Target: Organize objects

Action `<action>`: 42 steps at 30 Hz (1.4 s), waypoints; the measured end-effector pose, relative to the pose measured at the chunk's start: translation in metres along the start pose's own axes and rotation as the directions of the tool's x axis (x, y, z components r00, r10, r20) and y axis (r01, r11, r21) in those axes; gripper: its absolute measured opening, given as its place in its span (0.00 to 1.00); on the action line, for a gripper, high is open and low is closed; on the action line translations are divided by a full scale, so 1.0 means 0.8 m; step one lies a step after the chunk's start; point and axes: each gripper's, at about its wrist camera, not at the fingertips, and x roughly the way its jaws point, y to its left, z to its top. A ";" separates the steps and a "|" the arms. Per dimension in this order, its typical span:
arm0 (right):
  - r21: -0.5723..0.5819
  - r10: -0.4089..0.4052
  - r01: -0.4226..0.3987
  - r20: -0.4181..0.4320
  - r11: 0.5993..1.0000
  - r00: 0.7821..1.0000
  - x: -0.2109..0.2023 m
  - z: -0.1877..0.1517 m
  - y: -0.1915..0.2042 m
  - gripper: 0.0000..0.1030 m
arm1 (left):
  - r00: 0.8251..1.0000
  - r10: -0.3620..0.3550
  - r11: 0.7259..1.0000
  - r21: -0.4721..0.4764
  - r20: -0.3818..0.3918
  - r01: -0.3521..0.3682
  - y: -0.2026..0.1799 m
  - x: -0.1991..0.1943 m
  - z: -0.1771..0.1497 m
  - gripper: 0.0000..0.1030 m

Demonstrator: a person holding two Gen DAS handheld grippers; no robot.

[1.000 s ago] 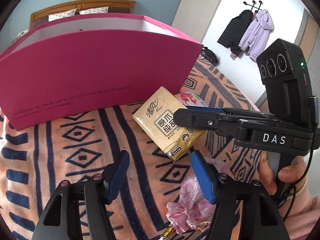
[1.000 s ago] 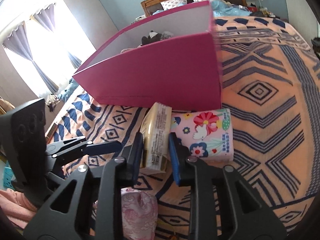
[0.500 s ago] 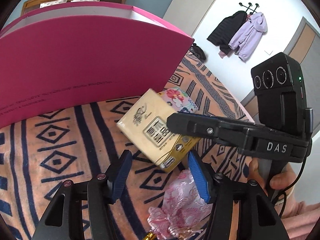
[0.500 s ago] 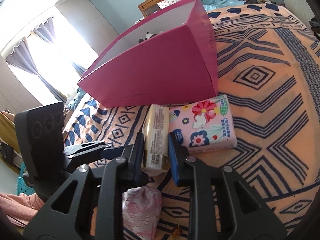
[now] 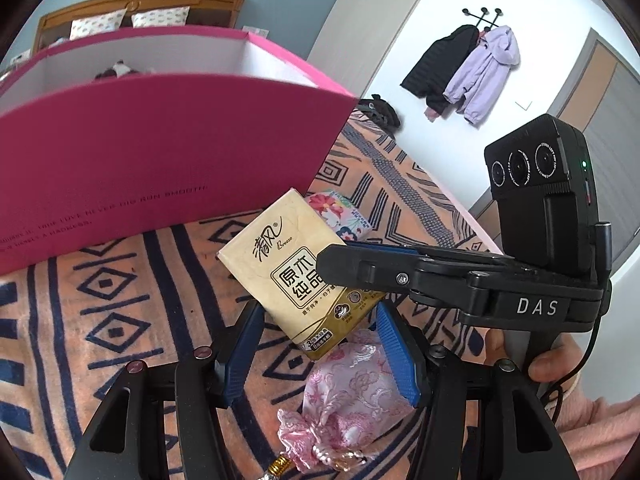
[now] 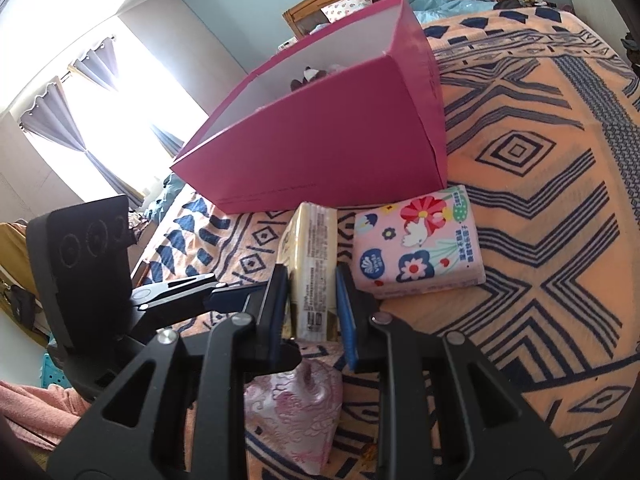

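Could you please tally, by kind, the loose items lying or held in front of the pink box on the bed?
Tissue packs: 2, the yellow pack in the right gripper and the floral pack on the bedspread
Pink brocade pouch: 1
Total: 3

The right gripper point(image 6: 312, 300) squeezes a yellow tissue pack point(image 6: 312, 264) between its two blue pads, holding it on its edge. Just to the right lies a pink flowery tissue pack point(image 6: 420, 248), flat on the orange and blue blanket point(image 6: 540, 200). Behind both sits a big pink box point(image 6: 320, 152), open on top, with something dark and white peeking out inside. A pink silky pouch point(image 6: 296, 412) lies under the gripper. The left gripper point(image 6: 192, 284) reaches in from the left
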 end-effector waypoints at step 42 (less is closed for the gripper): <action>-0.171 -0.121 0.089 -0.191 0.981 0.974 -0.005 -0.060 0.031 0.50 | 0.997 -0.053 0.995 0.077 -0.049 0.056 -0.011 -0.076 -0.079 0.57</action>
